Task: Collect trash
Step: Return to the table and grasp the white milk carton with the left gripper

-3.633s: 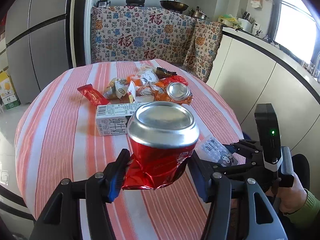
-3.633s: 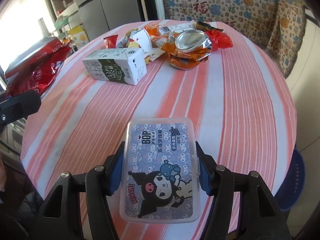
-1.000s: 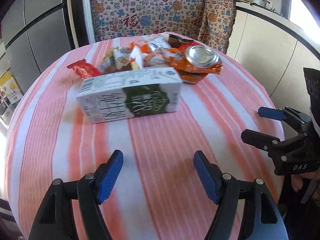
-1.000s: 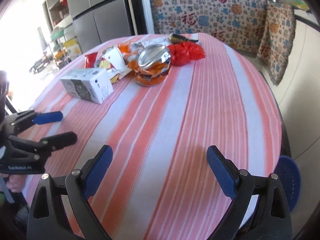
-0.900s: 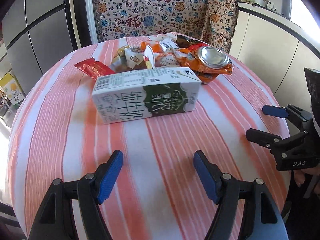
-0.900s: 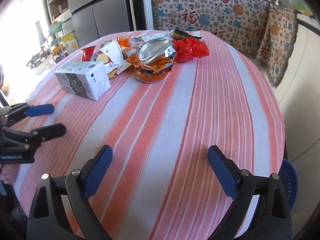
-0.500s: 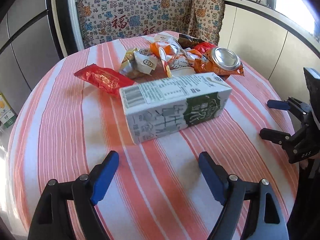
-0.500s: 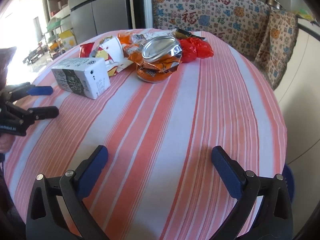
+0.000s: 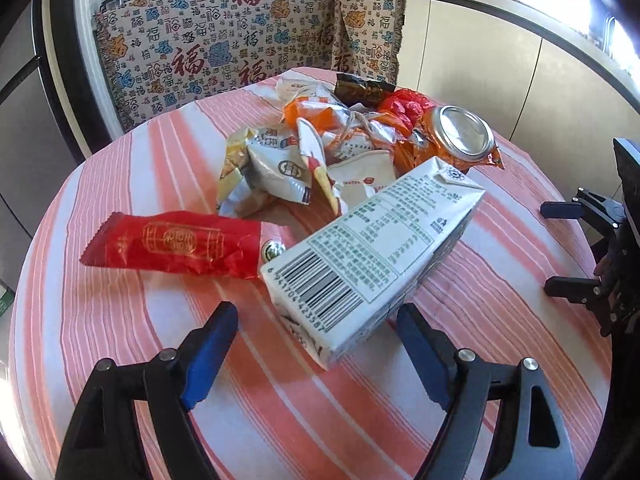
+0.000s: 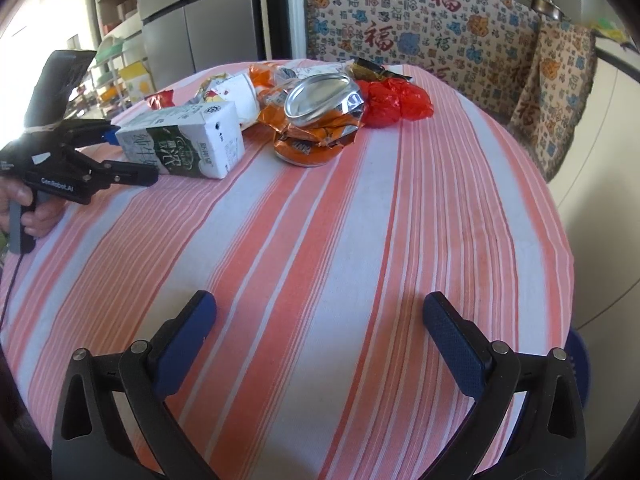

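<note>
Two grippers stand wide open, gripping nothing. At the bottom of the left wrist view, the left gripper (image 9: 318,344) has its blue pads either side of the near barcode end of the milk carton (image 9: 376,256), not pressing it. The carton lies mid-frame on the striped tablecloth (image 9: 120,312), a red wrapper (image 9: 172,244) to its left, a crushed orange can (image 9: 460,140) upper right. The right gripper (image 10: 320,332) hovers over bare cloth, lower frame.

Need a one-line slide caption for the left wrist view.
Open left gripper nears milk carton beside wrappers and crushed can.
</note>
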